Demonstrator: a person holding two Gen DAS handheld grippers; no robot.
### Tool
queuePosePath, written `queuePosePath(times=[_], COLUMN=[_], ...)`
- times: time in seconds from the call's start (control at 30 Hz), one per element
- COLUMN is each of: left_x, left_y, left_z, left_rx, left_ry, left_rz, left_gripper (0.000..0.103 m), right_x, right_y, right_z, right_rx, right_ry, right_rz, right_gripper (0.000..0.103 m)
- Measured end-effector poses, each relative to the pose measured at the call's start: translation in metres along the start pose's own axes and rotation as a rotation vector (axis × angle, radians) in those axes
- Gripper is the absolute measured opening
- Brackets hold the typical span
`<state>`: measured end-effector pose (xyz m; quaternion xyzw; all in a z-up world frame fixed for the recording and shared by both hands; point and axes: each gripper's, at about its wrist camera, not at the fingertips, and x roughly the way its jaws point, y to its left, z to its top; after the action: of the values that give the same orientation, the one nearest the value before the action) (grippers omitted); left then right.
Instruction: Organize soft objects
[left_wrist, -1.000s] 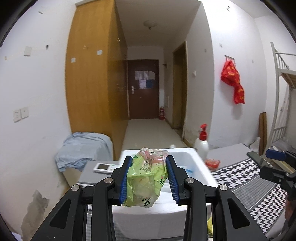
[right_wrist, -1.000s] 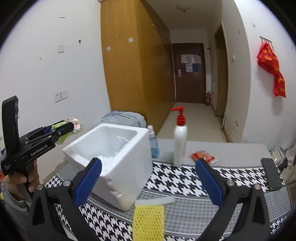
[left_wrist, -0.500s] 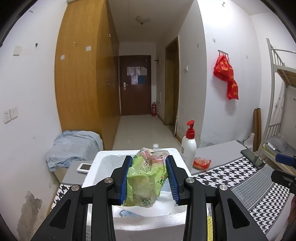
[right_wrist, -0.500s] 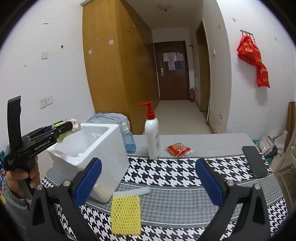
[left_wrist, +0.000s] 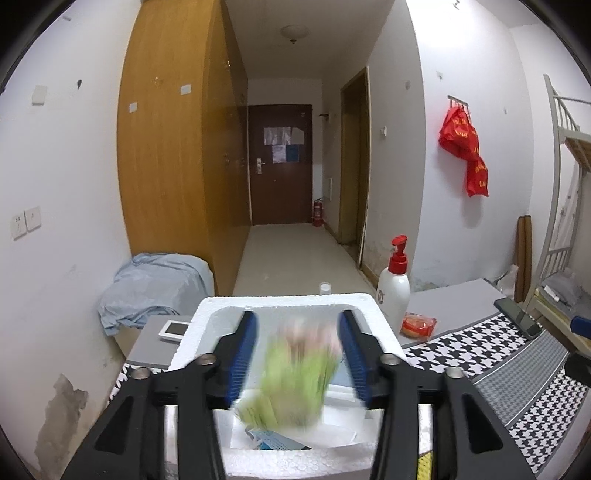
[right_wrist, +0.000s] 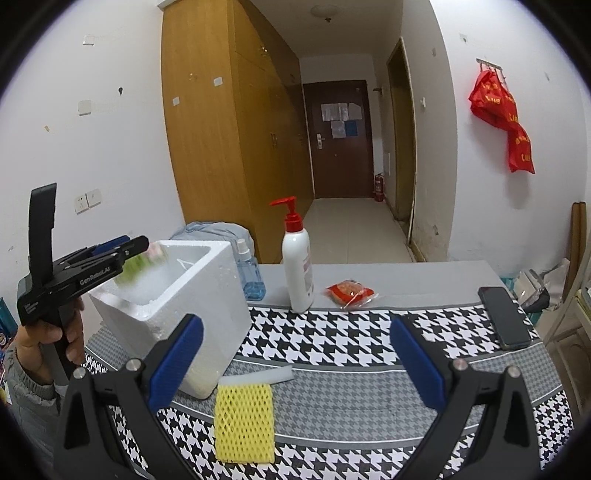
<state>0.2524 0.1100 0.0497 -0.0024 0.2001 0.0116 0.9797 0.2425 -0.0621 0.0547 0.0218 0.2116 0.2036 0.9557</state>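
Over the foam box (left_wrist: 373, 310), left tongs (left_wrist: 297, 354) gape around a blurred green bag (left_wrist: 295, 380).

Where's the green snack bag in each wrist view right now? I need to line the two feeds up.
Left wrist: green bag, motion-blurred, low centre between the spread fingers of the left gripper, over the open white foam box.
Right wrist: a green-pink blur at far left, at the left gripper's tips over the box's rim.
Shared landmark: the red-pump white bottle, standing beside the box.
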Motion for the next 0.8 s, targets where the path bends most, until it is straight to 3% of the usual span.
queuePosePath(times=[0.03, 0.2, 0.8], left_x=[-0.001, -0.01, -0.054], left_y=[0.0, -0.003, -0.005], left_z=[0.0, 0.0, -0.001], left_rx=[-0.004, 0.01, 0.024], left_ry=[-0.006, -0.048, -0.106], left_rz=[0.0, 0.015, 0.015], left_gripper=[0.072, 0.102, 0.102], right_x=[0.0, -0.002, -0.018], right_y=[0.0, -0.001, 0.008], right_z=[0.0, -0.001, -0.001], right_rx=[-0.002, 0.003, -0.018], right_ry=[0.0, -0.005, -0.036], right_rz=[-0.004, -0.008, 0.01], right_gripper=[0.102, 0.102, 0.102])
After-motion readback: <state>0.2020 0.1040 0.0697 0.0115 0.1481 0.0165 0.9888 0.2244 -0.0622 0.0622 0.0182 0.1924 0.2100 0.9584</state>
